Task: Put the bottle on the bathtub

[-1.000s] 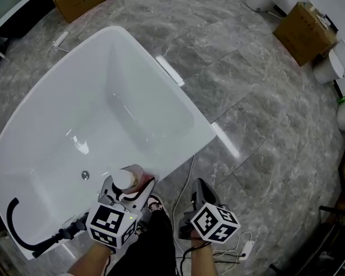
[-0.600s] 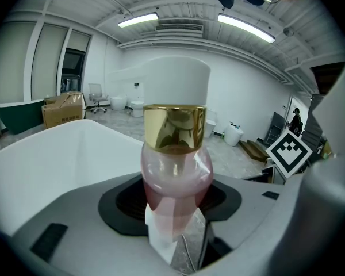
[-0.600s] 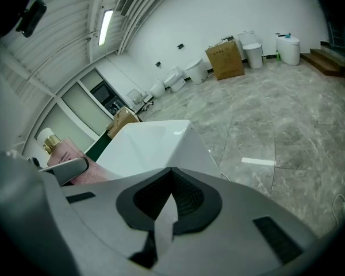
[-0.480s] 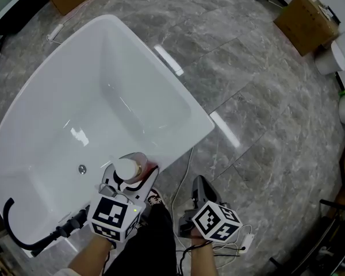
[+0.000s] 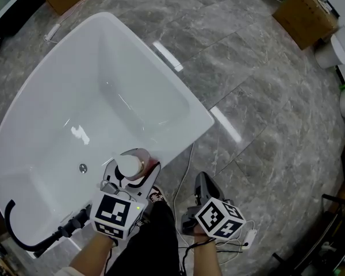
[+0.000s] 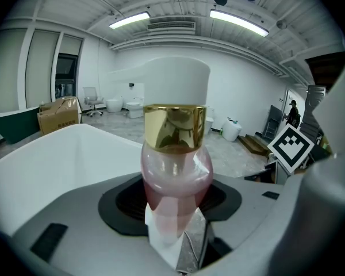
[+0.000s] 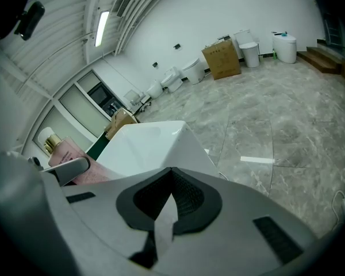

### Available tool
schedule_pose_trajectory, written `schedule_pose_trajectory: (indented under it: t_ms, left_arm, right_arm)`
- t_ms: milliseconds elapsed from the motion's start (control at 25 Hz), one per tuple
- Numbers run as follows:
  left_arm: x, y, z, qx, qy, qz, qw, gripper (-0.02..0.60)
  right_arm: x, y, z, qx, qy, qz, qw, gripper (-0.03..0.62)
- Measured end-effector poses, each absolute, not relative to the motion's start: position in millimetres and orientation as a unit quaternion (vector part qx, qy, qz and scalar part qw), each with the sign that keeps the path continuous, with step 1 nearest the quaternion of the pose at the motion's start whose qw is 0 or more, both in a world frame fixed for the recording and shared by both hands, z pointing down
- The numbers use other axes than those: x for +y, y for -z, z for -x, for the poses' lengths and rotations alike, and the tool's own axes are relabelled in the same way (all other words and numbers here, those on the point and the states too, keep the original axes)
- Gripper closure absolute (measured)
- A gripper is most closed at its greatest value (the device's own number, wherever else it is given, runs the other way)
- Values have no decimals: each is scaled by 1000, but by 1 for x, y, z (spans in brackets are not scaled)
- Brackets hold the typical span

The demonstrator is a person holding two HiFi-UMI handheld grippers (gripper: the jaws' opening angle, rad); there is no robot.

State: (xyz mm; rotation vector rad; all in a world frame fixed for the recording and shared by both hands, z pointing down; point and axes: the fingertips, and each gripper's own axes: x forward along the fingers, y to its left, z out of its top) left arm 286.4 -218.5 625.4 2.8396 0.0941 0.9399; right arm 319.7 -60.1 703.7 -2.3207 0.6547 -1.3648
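Note:
A pink bottle [image 5: 130,167] with a white cap and gold collar stands upright in my left gripper [image 5: 132,174], whose jaws are shut on its body [image 6: 175,188]. In the head view it hangs over the near rim of the white bathtub [image 5: 187,134]. The bottle [image 7: 66,154] also shows at the left of the right gripper view, beside the tub's corner [image 7: 155,140]. My right gripper [image 5: 202,190] is lower right of the tub, over the floor, its jaws shut with nothing between them [image 7: 164,226].
The grey marble floor [image 5: 259,96] spreads to the right. Cardboard boxes [image 5: 303,17] and white toilets [image 5: 333,55] stand at the far edges. A black hose [image 5: 14,234] curls by the tub's near left end. A white cable [image 5: 184,177] lies on the floor by my feet.
The bottle in my left gripper has shifted slightly up and in over the tub's near rim. The right gripper has drifted a little lower and right.

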Motion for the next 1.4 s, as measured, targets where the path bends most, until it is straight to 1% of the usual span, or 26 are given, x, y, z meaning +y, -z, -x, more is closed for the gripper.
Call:
schedule_pose_trajectory:
  t_ms: [360,1400]
  left_arm:
    - [-218,-626,-285,34,-316,-945,80,342]
    - [-194,-629,-280,48,-306,-951,12,337]
  right_arm:
    - [-64,-707,-312,235,490,819,184,568]
    - [-62,-706,-310,235,489,819,185,568]
